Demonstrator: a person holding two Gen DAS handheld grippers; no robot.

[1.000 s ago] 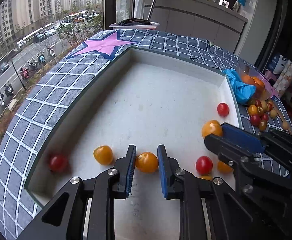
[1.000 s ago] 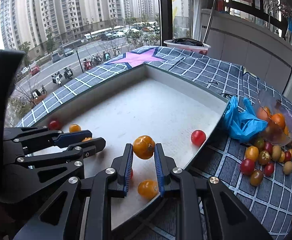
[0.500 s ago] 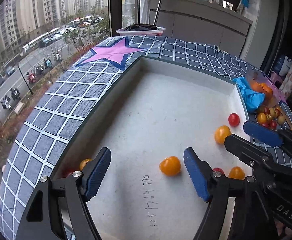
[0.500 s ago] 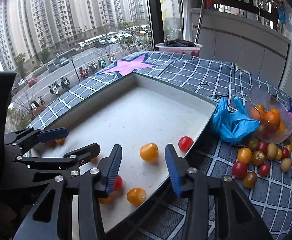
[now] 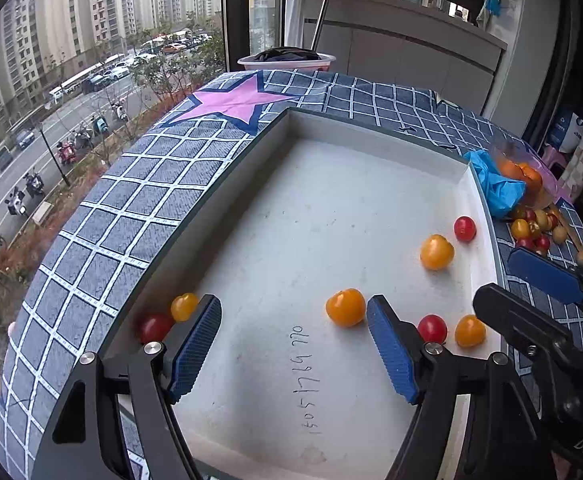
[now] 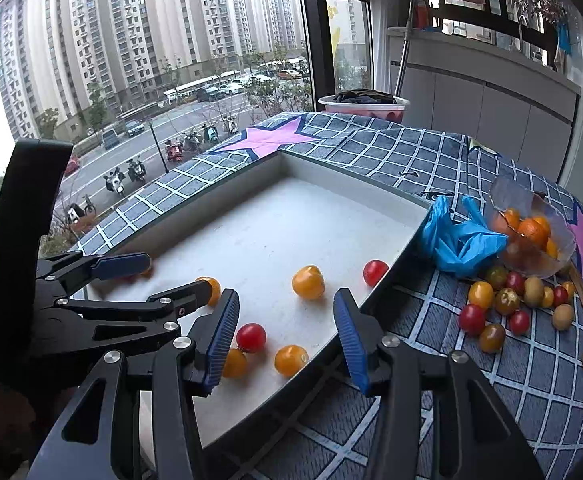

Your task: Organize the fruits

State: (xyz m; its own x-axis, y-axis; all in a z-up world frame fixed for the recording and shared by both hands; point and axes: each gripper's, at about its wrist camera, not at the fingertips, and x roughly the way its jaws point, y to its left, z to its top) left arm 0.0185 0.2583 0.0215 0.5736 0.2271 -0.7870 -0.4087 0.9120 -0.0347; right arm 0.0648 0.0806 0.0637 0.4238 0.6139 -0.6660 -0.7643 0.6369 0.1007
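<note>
A: Where are the fruits?

B: Several small tomatoes lie in the white tray. An orange tomato sits on the tray floor just beside the inner face of the left claw's right-hand pad. A larger orange one lies farther off, with a red tomato near the tray's right wall. Two more, one red and one yellow, sit against the left wall.

A: And the claws?

B: The left claw is spread wide and holds nothing. The right claw is also wide, empty, hanging over the tray's near corner, above a red tomato and an orange one.

A: Anything outside the tray?

B: On the checked cloth of the worktop, a blue glove lies touching a tipped clear bowl with orange fruit in it. A loose pile of tomatoes, red, yellow and brownish, lies beside the bowl.
</note>
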